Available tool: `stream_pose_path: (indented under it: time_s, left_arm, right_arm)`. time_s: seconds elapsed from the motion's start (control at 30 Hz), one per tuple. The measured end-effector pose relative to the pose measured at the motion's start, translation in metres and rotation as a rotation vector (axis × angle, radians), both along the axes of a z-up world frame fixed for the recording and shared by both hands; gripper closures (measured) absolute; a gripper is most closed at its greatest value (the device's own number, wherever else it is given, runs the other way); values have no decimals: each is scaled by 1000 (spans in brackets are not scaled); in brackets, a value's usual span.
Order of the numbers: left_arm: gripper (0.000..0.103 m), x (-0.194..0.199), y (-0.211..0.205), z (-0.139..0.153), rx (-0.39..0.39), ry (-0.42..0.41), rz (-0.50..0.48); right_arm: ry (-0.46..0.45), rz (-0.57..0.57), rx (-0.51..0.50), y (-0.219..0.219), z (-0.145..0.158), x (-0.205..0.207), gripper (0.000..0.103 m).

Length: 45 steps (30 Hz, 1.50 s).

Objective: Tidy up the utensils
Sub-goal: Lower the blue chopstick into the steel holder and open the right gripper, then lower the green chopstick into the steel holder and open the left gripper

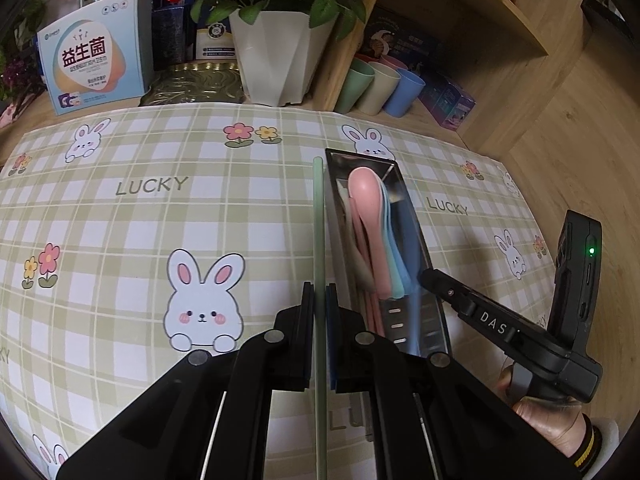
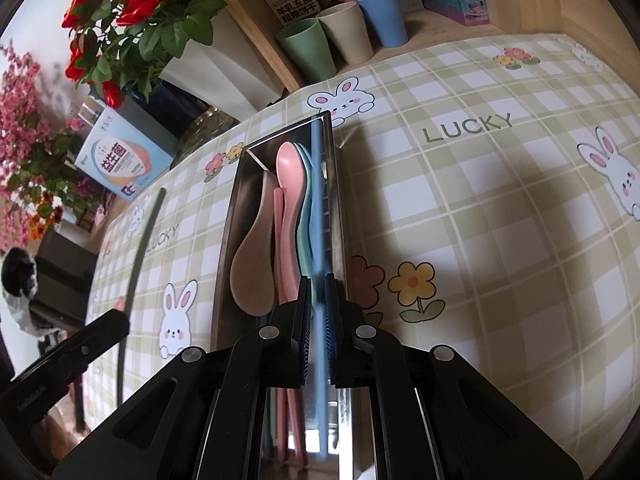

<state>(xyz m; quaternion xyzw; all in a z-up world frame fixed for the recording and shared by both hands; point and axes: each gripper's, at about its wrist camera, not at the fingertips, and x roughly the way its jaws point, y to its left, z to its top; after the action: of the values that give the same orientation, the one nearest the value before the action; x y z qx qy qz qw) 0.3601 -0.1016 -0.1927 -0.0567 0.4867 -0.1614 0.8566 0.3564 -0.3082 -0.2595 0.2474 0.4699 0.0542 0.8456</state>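
The left gripper (image 1: 320,300) is closed on a green chopstick (image 1: 318,216), kept just beside the metal tray (image 1: 436,320) at its 9 o'clock side, probably to be laid in. The right gripper (image 2: 318,296) is closed on a blue chopstick (image 2: 318,200), held lengthwise over the tray so it fits beside the pink spoon (image 2: 290,184).

Both units are showing matte black bodies with round silver screws; right gripper (image 1: 430,280) is bearing white "DAS" lettering, a green LED glowing; wrist wearing a black-and-yellow band (image 1: 587,446).
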Motion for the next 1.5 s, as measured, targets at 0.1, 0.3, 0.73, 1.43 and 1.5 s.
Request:
stream_pose_path:
  time_s: [0.1,0.3,0.73,1.43,1.5]
  left_arm:
    - [98,1,-5,0,-2,1,-9]
    - [97,2,-13,-1,-9,8,-22]
    - [97,24,-63,-16,-27,64,-52]
    - [97,51,-102,-60,1,195,-107]
    - [97,51,-101,-61,-10,205,-109]
  right_arm:
    - [-9,5,7,-2,2,-1,96]
    - [-33,-28,16,-15,11,-9,96]
    - [-28,-101,18,-50,12,-24,95]
    - [-16,-133,27,-63,10,-28,95]
    - [-13,-137,26,-63,10,-28,95]
